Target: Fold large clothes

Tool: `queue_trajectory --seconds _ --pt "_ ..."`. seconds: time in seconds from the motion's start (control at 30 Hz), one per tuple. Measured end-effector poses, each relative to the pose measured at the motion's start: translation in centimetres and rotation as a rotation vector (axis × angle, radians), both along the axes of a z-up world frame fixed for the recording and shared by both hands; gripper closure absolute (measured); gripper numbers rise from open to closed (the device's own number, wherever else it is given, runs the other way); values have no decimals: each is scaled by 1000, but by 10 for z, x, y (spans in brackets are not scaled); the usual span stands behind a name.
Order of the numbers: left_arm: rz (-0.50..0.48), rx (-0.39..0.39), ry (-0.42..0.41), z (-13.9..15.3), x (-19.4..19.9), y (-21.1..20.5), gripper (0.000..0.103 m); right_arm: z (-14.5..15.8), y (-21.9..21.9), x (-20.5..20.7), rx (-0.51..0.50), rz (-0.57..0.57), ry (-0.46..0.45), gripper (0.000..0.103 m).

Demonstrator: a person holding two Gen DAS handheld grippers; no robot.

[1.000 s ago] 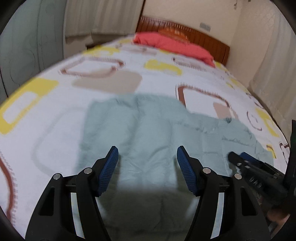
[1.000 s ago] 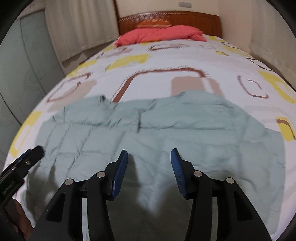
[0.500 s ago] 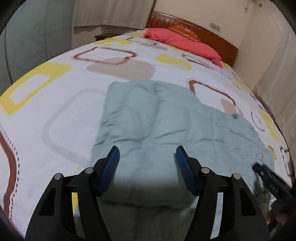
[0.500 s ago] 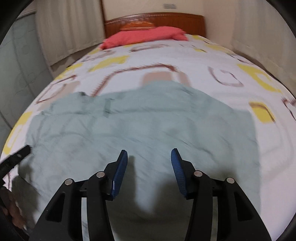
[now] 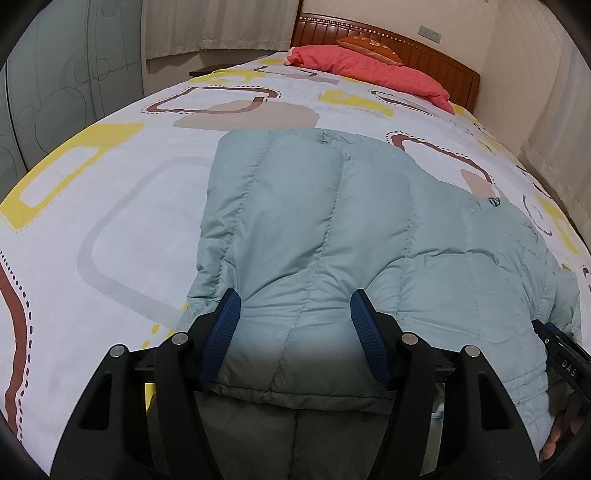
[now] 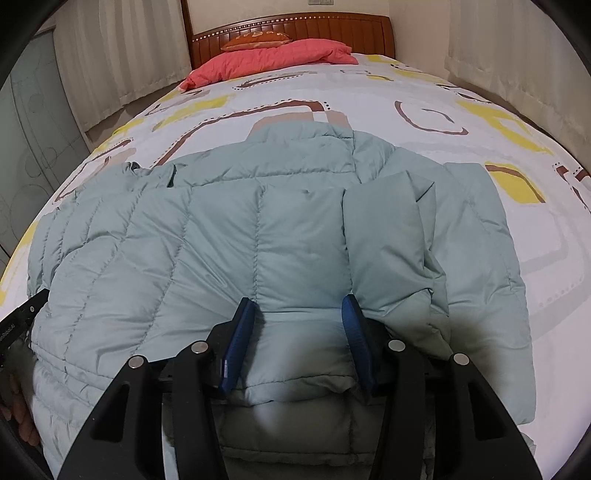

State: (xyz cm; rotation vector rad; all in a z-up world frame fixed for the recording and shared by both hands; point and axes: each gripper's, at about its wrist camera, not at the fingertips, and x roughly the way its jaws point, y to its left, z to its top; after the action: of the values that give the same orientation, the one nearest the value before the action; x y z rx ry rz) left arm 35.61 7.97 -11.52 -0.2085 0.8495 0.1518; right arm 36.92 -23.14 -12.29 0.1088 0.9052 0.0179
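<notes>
A pale green quilted puffer jacket (image 5: 332,221) lies spread across the bed; it also shows in the right wrist view (image 6: 258,229), with one sleeve (image 6: 388,243) folded over its body. My left gripper (image 5: 295,306) is open, its blue pads (image 5: 225,325) on either side of a padded fold near the jacket's near edge. My right gripper (image 6: 297,310) is open, its pads (image 6: 352,332) straddling a bulge of the jacket beside the folded sleeve. Each gripper shows at the other view's edge: the right one (image 5: 561,354), the left one (image 6: 18,321).
The bed (image 5: 110,184) has a white cover with yellow and brown shapes. A red quilt (image 5: 369,70) and an orange pillow (image 6: 258,37) lie by the wooden headboard (image 6: 332,26). Curtains (image 6: 517,55) hang on the right, a wardrobe (image 5: 55,92) stands on the left.
Both grippers have moved down and forward to the jacket's near edge, so fabric now sits between their open pads. The jacket's right sleeve now lies folded over the body.
</notes>
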Motion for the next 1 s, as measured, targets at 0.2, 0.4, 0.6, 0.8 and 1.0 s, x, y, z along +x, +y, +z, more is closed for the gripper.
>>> queue_trajectory --seconds 0.2,0.4,0.6,0.8,1.0 --pt "-4 10 4 5 -1 -1 40 4 -1 0 15 4 -9 47" --pt "4 -21 3 18 -19 4 33 21 -9 -23 28 -29 -45 30" --pt "32 -5 0 28 -51 10 32 33 -26 -51 28 -61 -42 30" --pt "59 -53 38 26 -93 28 32 36 -52 -89 59 -99 -10 30" --pt "73 -138 68 20 -149 45 32 34 -78 -138 75 -121 15 30"
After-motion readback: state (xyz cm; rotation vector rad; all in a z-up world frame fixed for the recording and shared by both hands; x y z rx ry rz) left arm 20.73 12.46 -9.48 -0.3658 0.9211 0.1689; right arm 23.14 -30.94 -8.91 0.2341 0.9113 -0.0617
